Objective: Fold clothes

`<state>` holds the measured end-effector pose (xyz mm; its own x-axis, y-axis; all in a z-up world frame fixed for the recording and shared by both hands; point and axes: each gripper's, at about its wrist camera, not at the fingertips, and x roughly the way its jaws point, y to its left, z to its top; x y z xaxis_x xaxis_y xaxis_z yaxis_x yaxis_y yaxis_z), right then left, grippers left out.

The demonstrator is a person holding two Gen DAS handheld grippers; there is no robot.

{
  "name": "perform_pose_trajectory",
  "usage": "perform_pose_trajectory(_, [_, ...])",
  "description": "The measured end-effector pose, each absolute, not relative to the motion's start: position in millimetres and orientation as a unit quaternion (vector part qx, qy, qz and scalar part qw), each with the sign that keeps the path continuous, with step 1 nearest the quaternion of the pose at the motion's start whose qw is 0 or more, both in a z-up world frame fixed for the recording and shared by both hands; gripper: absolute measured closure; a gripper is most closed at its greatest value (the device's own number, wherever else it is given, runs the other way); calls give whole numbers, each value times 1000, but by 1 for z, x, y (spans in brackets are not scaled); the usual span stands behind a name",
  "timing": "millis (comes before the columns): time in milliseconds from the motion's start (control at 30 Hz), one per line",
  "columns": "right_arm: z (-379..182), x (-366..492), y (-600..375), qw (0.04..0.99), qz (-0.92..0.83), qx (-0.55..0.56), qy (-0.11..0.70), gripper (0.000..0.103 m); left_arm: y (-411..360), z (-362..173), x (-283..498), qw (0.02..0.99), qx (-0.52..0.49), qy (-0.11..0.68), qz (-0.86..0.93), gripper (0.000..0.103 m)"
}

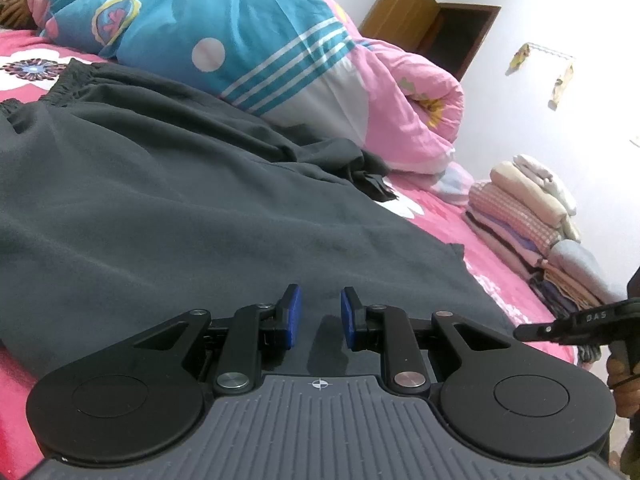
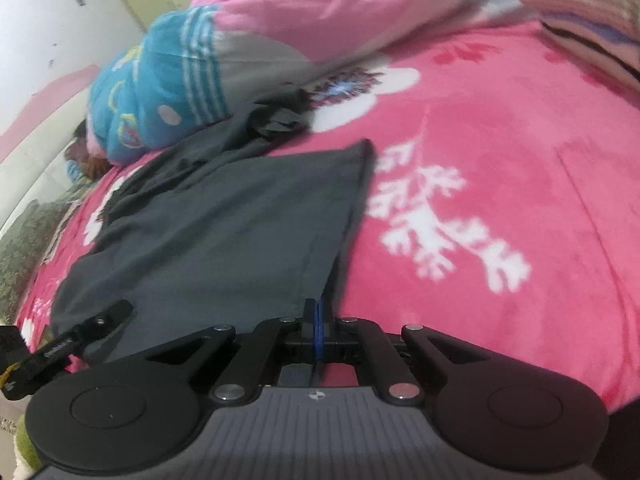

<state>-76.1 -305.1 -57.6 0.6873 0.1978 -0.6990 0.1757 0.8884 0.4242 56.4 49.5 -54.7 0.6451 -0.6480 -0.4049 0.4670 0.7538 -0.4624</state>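
Dark grey trousers (image 1: 168, 208) lie spread flat on the pink bedspread (image 2: 500, 152), their elastic waistband toward the rolled quilt (image 1: 248, 40). The left gripper (image 1: 320, 312) hovers over the trousers' near edge, blue pads apart with cloth showing between them. The right gripper (image 2: 319, 322) sits at the trousers' hem corner, pads pressed together on the fabric edge. A stack of folded clothes (image 1: 532, 220) rests on the bedspread beyond the trousers.
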Motion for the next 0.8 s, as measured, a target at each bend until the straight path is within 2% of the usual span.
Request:
perform_pose_trajectory(133, [-60,-83,-310,882,4,264,390,103,50,-55,55,893,-158,283,-313,82])
perform_pose_trajectory(233, [-59,-90,-314,877,9,288,383,99,51,-55,55,893,-160,284,-311,82])
perform_pose_trajectory(300, [-58,-94,-316,872,17,304,384,87,52,-54,54,893,-161,284,-310,82])
perform_pose_trajectory(333, [-58,-97,-315,871,17,306,384,73,52,-54,54,893,-162,284,-310,82])
perform_pose_trajectory(367, [-59,-99,-312,872,19,300,386,66,52,-54,54,893,-163,284,-310,82])
perform_pose_trajectory(533, [-66,-108,-292,880,26,252,401,68,52,-54,54,893,-162,284,-309,82])
perform_pose_trajectory(633, [-67,-112,-279,894,16,192,405,82,52,-54,53,893,-163,284,-308,82])
perform_pose_trajectory(800, [-60,-126,-268,898,19,152,413,83,56,-54,53,893,-167,283,-306,82])
